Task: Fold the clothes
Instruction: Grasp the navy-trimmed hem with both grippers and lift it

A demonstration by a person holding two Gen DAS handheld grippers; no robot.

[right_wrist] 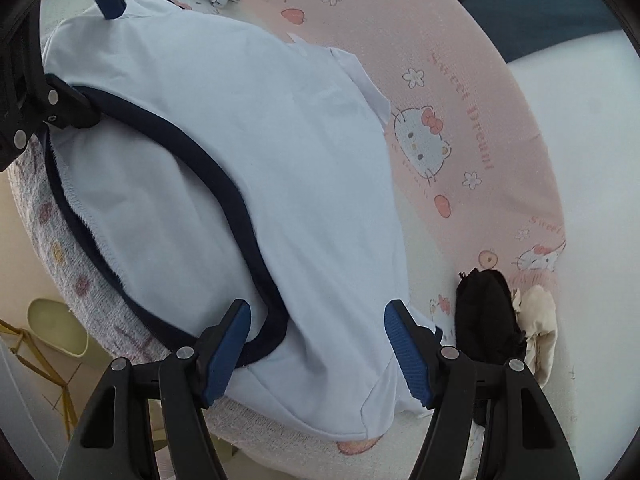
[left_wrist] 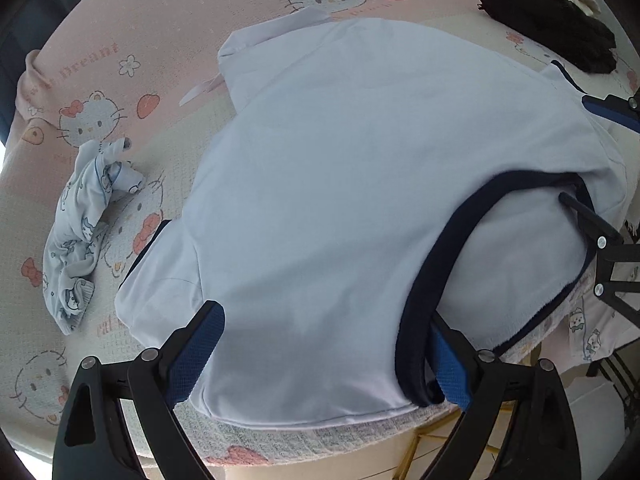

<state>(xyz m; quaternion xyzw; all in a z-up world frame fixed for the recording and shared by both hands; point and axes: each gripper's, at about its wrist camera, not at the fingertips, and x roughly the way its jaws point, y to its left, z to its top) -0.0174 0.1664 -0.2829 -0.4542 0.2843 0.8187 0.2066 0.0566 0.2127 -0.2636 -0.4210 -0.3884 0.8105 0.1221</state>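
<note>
My right claw (right_wrist: 318,344) and left claw (left_wrist: 328,354) both gape wide, straddling the white shirt's (left_wrist: 340,168) navy collar (right_wrist: 224,184), ready to pinch.

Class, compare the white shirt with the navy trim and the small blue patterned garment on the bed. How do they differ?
The white shirt is spread out flat; the blue patterned garment lies crumpled in a heap. The shirt is plain white with a navy-trimmed neckline, the garment pale blue with small cartoon prints. The shirt looks much larger. Both rest on the pink cartoon-cat bedspread.
</note>
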